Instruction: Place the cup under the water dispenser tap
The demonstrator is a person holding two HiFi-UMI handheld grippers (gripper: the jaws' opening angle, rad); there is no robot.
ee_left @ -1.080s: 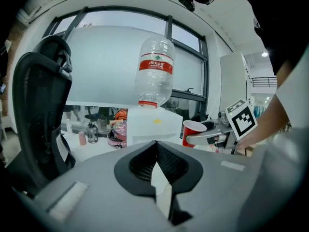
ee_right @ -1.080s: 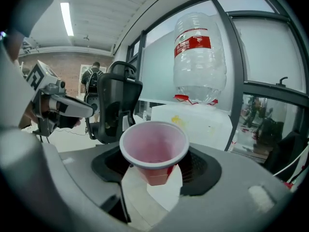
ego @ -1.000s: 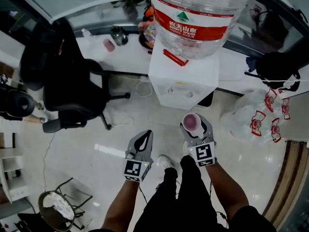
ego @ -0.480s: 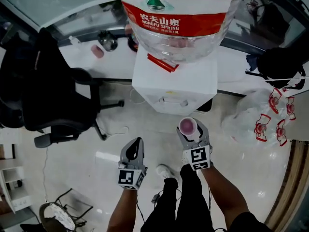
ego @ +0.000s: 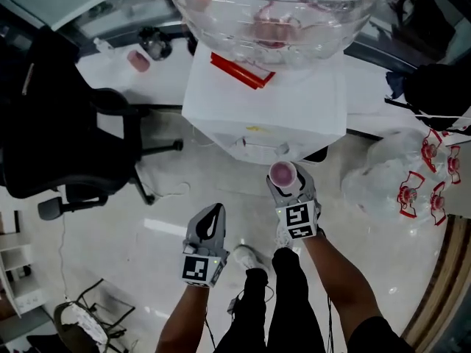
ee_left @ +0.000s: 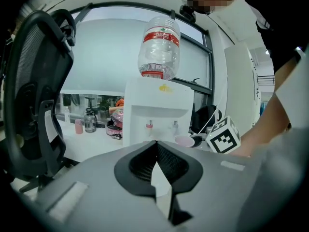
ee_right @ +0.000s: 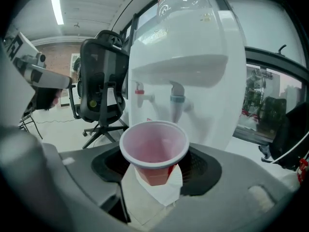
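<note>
A pink plastic cup (ee_right: 153,151) stands upright between the jaws of my right gripper (ee_right: 155,178), which is shut on it. From the head view the cup (ego: 282,173) is just in front of the white water dispenser (ego: 265,116). Its red tap (ee_right: 139,94) and blue tap (ee_right: 177,103) hang above and behind the cup's rim. A big clear water bottle (ego: 272,13) sits on top. My left gripper (ego: 208,228) is lower left, shut and empty; in its own view the jaws (ee_left: 155,151) meet, and the dispenser (ee_left: 157,112) lies ahead.
A black office chair (ego: 66,123) stands left of the dispenser. Behind it a white desk (ego: 158,79) holds a small pink cup (ego: 136,59) and a glass jar. Spare water bottles (ego: 397,186) lie on the floor to the right. The person's legs are below.
Both grippers have come down and moved closer to the dispenser. The cup now sits just before the tap recess; the bottle fills more of the head view's top.
</note>
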